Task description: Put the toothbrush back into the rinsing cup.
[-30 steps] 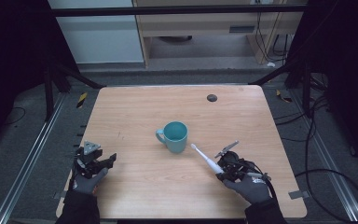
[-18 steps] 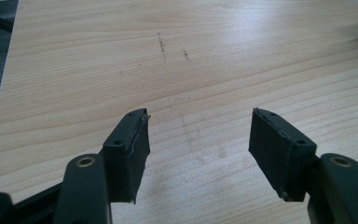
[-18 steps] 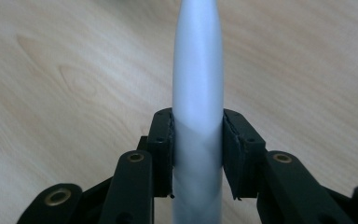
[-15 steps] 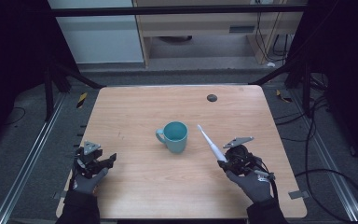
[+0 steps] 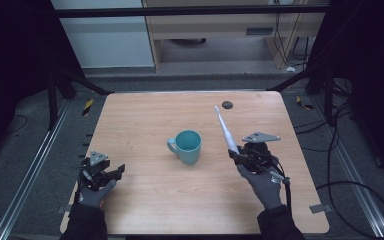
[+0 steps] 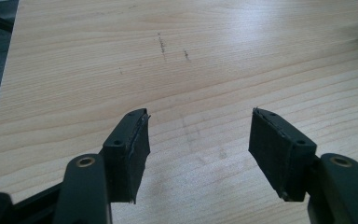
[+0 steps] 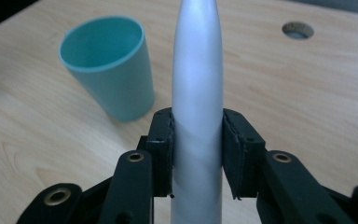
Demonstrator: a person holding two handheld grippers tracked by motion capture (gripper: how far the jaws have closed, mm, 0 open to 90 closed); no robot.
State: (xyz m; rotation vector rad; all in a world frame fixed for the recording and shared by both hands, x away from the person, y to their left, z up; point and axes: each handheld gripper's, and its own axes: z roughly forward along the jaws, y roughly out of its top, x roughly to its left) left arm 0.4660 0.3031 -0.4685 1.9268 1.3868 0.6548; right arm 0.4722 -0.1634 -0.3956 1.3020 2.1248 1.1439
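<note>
your left claw (image 5: 111,172) rests low at the near left of the wooden surface (image 5: 145,115), its jaws wide apart with nothing between them. the teal mug (image 5: 186,146) stands in the middle. your right claw (image 5: 236,155) grips a white tapered stick (image 5: 225,131), tilted up, just right of the mug.

Grey gloves (image 5: 96,192), black sleeves (image 5: 84,222)

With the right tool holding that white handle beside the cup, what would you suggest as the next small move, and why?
Probably carry the right tool leftward until the white handle's tip hangs over the teal cup. The jaws are shut on the handle, which is lifted off the table and tilted away, while the cup stands upright and open just to its left. The left tool rests open, holding nothing.
</note>
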